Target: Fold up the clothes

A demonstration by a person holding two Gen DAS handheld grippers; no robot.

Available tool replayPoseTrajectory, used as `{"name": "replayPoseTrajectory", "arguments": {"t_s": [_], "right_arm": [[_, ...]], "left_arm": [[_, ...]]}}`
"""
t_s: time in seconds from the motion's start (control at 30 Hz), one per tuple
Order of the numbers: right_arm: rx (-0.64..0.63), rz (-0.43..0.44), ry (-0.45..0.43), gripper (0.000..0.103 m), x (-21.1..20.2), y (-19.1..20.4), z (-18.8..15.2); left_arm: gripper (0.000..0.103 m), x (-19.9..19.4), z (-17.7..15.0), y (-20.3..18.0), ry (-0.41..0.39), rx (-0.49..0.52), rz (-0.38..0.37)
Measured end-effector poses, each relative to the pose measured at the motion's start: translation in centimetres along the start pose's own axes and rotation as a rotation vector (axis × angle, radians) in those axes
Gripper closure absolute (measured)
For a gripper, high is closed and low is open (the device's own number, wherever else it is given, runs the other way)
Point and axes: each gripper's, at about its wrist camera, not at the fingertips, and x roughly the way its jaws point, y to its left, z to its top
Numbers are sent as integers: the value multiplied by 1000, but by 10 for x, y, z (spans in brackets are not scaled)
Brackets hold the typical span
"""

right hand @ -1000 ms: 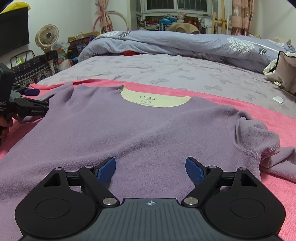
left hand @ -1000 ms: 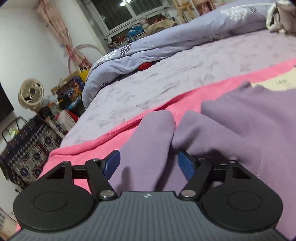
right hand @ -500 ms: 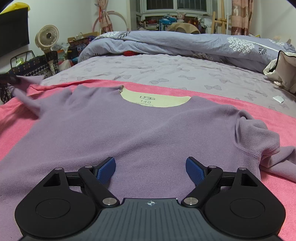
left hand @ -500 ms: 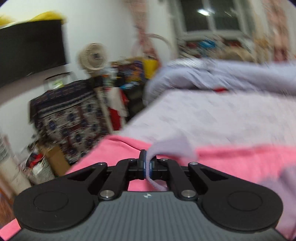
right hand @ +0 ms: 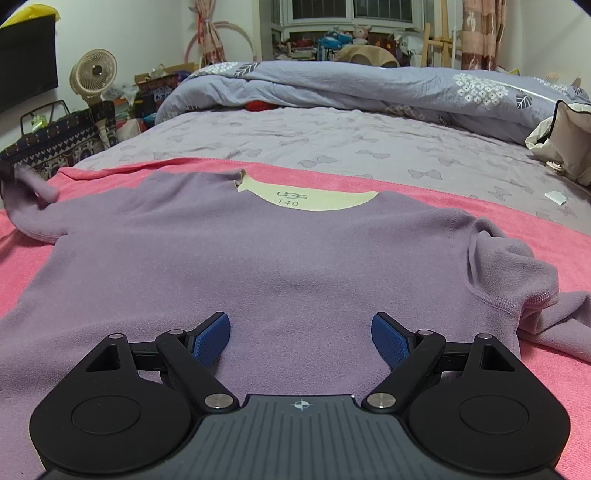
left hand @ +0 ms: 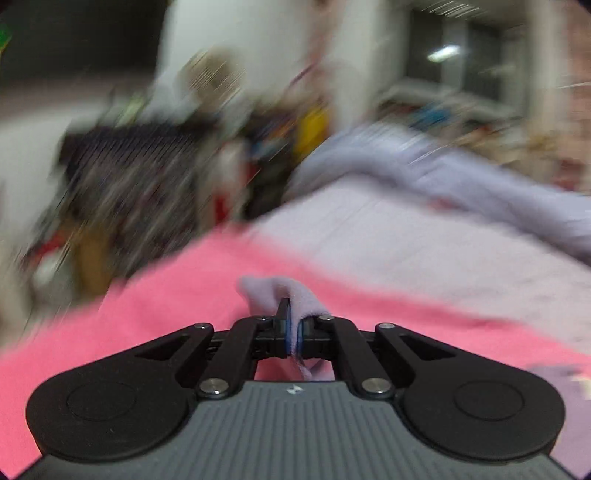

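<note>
This was a bedroom in a home. A big bed [right hand: 332, 140] had a rumpled blanket [right hand: 369, 85]. Toys [right hand: 343, 35] sat by the window [right hand: 351, 9], near a fan [right hand: 94, 74].

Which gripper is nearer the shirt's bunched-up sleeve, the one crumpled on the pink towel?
Right. The right gripper hovers open over the purple shirt, close beside the bunched sleeve. The left gripper is shut on the opposite sleeve, across the shirt.

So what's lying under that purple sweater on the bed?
A pink towel shows all around the purple sweater, spread over the butterfly-print sheet. Whatever lies directly beneath the sweater's body is covered, so it can't be seen.
</note>
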Motion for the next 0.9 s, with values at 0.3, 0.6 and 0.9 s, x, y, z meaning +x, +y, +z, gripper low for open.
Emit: {"name": "replayPoseTrajectory", "arguments": {"t_s": [0.3,0.6,0.9], "right_arm": [[26,23,-8,18,-1,-8,1],[23,24,-9,16,0,-8,1],[-644,-279,-187,25,-35,80,-20]], "left_arm": [[92,-78,-13,-168,70,389,-664],[73,-84,-94,-168,318,454,-591],[61,-114,-106,-114,293,444,-475]]}}
